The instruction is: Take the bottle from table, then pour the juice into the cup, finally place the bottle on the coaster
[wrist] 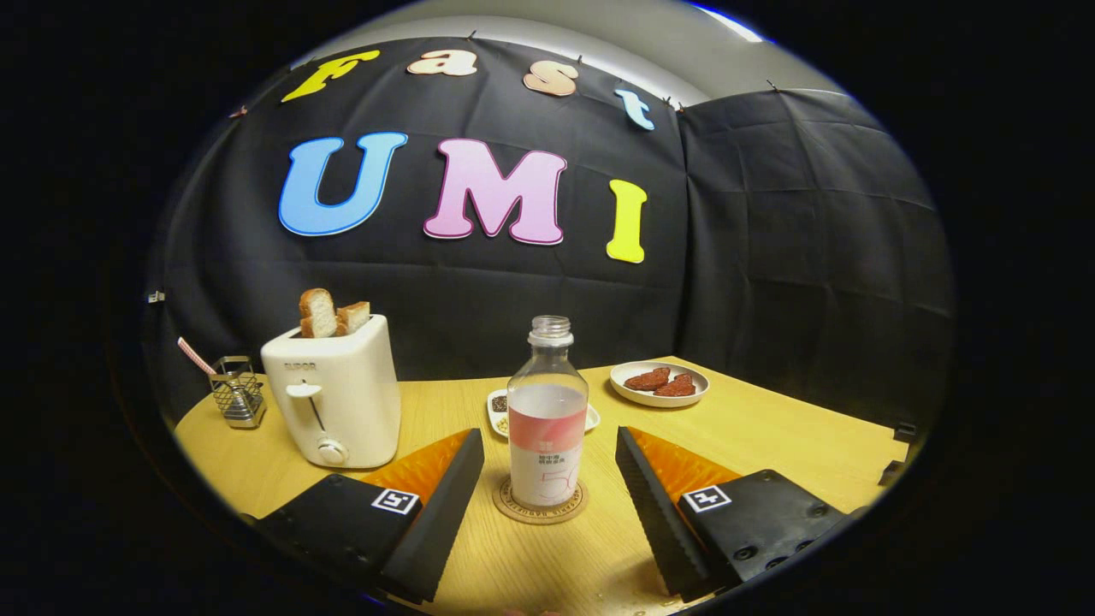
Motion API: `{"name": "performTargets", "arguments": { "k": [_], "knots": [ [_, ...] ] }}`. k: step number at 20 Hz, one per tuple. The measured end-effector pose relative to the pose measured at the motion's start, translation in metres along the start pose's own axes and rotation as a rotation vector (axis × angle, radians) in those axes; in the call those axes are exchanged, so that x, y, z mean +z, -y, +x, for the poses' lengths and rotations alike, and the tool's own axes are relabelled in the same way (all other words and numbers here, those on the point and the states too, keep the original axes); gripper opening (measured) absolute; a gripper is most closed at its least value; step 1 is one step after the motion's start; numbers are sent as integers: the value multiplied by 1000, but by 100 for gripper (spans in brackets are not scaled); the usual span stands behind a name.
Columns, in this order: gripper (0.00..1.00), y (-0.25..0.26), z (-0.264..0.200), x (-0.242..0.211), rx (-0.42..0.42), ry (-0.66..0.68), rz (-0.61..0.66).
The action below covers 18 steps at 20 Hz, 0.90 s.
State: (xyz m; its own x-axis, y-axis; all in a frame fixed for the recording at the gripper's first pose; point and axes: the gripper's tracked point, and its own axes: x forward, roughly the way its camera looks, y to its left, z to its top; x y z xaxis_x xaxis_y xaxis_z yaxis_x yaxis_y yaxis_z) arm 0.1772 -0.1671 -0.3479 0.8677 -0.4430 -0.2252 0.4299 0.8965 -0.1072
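Note:
A clear uncapped bottle (pixel 547 419) with pale pink juice and a pink-and-white label stands upright on a round cork coaster (pixel 540 505) on the wooden table (pixel 770 445). My gripper (pixel 547 449) is open, its two fingers spread wide on either side of the bottle. Neither finger touches the bottle; there is a gap on each side. The bottle stands between the fingertips, just ahead of them.
A white toaster (pixel 335 398) with two slices of bread stands beyond the left finger. A wire holder (pixel 237 389) sits further left. Behind the bottle lies a small white dish (pixel 499 411), and a plate (pixel 659 383) with brown pieces lies beyond the right finger.

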Motion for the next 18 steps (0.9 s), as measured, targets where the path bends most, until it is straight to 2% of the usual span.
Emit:
{"name": "performTargets", "arguments": {
  "k": [8,15,18],
  "knots": [
    [96,10,-78,51,77,51,-21],
    [95,-16,-136,114,162,122,67],
    [95,-11,-159,133,166,147,81]
  ]
}}
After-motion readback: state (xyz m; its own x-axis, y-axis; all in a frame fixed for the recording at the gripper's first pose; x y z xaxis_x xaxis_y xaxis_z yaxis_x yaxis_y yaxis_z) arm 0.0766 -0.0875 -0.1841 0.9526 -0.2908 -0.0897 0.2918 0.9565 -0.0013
